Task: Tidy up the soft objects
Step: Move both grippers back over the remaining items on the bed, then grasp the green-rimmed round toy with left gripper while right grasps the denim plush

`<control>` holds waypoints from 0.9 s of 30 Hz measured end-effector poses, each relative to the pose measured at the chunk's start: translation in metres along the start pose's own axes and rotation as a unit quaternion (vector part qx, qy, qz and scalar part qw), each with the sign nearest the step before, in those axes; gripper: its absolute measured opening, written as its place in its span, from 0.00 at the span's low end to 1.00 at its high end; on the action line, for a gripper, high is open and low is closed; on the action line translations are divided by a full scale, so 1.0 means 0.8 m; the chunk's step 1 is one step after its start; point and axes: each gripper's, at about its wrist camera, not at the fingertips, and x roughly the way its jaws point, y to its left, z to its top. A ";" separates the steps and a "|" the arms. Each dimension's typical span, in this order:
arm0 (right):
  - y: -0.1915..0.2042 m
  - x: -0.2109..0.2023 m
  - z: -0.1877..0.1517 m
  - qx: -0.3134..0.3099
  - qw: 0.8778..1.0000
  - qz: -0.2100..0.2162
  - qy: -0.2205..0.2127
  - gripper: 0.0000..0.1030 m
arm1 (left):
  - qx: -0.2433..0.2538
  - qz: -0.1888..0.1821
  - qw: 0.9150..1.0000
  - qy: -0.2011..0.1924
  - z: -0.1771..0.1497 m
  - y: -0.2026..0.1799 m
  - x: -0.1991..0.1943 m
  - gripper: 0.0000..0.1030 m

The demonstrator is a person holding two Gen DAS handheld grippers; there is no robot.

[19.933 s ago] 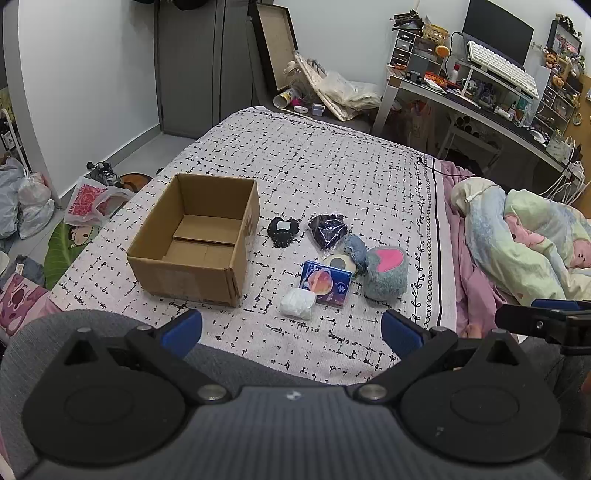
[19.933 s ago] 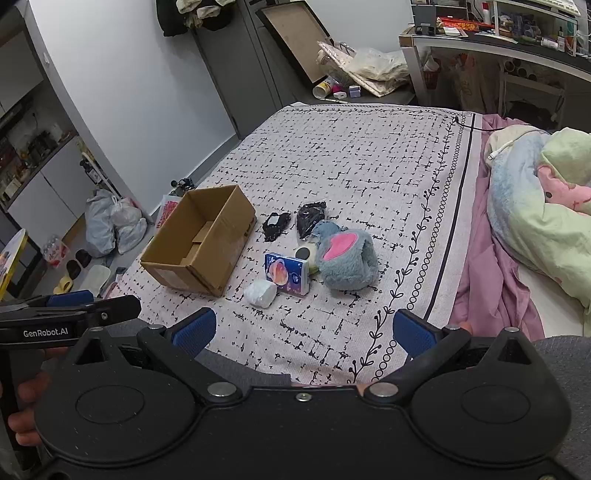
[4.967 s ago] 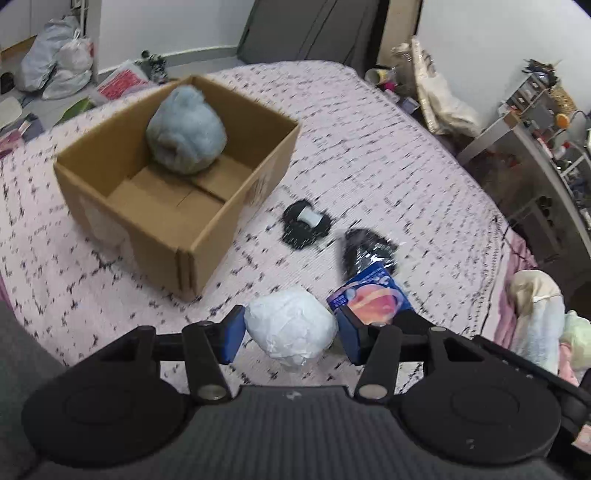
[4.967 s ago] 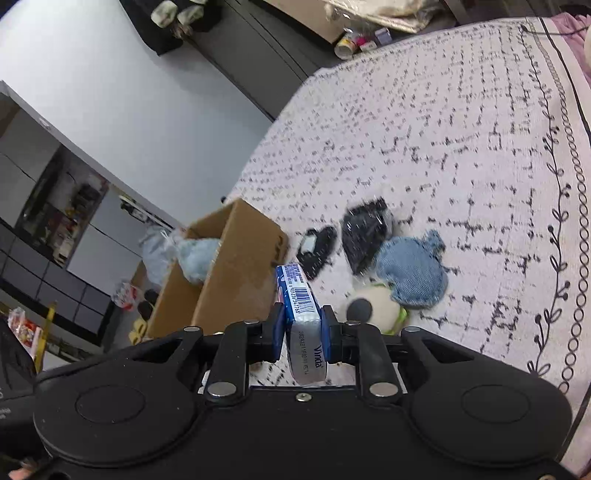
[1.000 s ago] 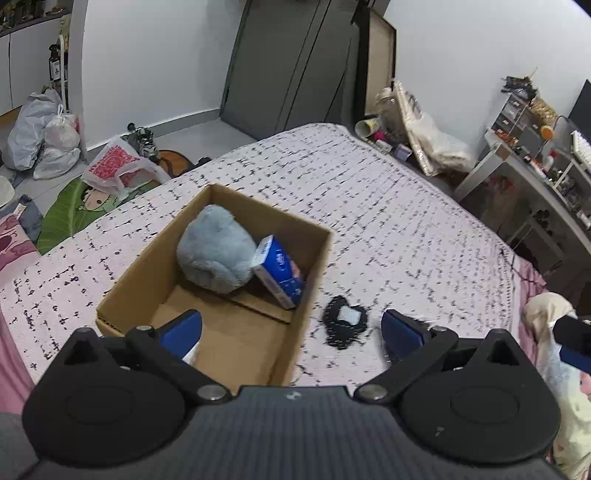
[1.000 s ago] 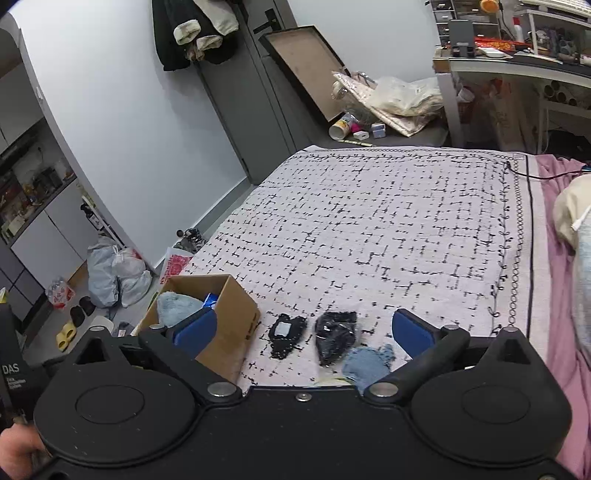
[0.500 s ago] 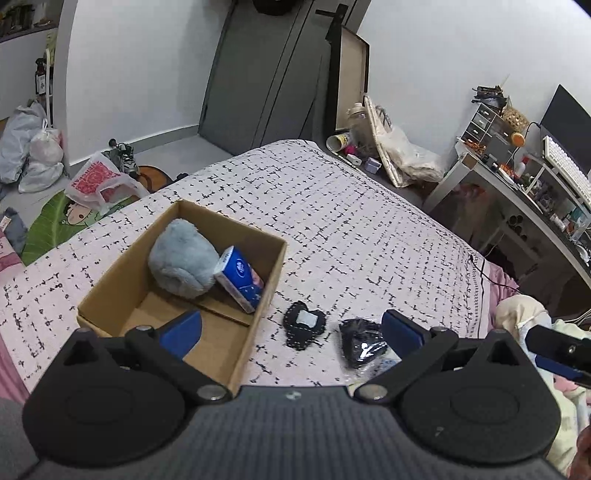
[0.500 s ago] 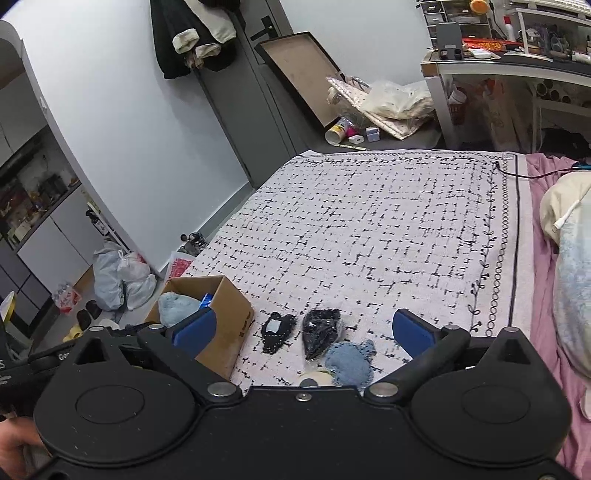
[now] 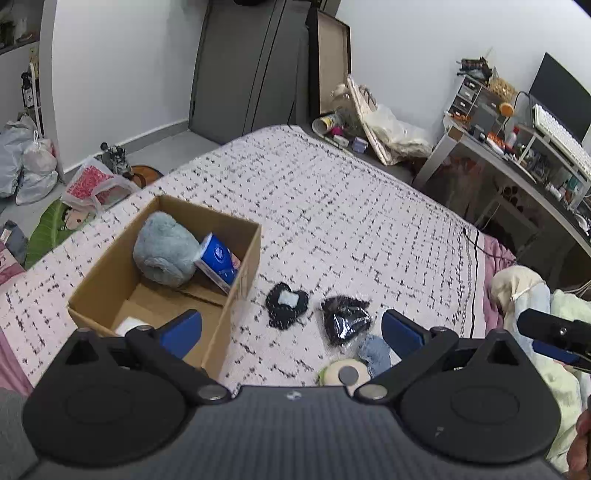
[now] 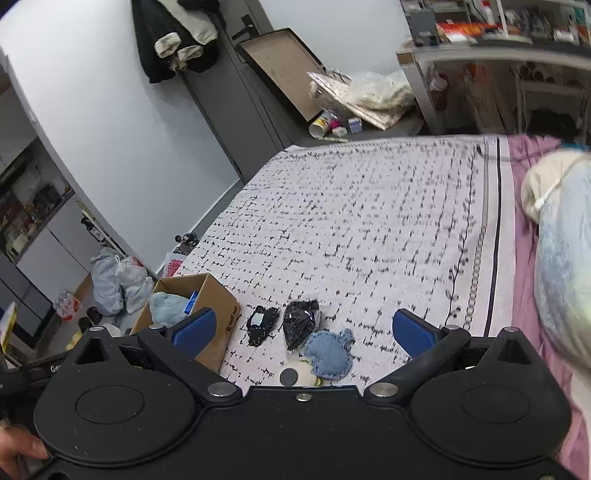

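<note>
One cardboard box [image 9: 236, 291] sat on the bed, with three things inside: one grey plush [image 9: 164, 254], one blue tissue pack [image 9: 218, 262], one white bundle [image 9: 129, 326]; four soft items lay loose beside it

We see the room evenly and brightly lit, with soft, faint shadows. Both views bow strongly at the edges, bending the walls. Our left view is sharp; our right view is smeared by motion, most on the bedspread [image 10: 369, 221] and desk shelves [image 10: 517, 26].
</note>
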 end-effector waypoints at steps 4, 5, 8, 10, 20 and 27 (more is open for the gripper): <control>-0.018 0.010 -0.008 0.028 0.999 0.006 0.014 1.00 | -0.001 0.010 1.000 0.017 -0.005 -0.006 0.007 1.00; -0.022 0.013 -0.010 0.033 0.999 0.005 0.018 1.00 | -0.002 0.011 1.000 0.020 -0.007 -0.007 0.010 1.00; -0.032 0.020 -0.014 0.046 0.999 0.006 0.026 1.00 | 0.001 0.019 1.000 0.025 -0.012 -0.012 0.018 1.00; -0.038 0.024 -0.016 0.057 0.998 0.005 0.030 1.00 | 0.002 0.022 0.999 0.031 -0.015 -0.015 0.026 1.00; -0.056 0.045 -0.022 0.089 0.995 0.012 0.047 1.00 | 0.003 0.015 0.998 0.059 -0.031 -0.033 0.069 0.99; -0.063 0.061 -0.027 0.093 0.994 0.019 0.058 1.00 | 0.003 0.024 0.996 0.085 -0.043 -0.041 0.103 0.99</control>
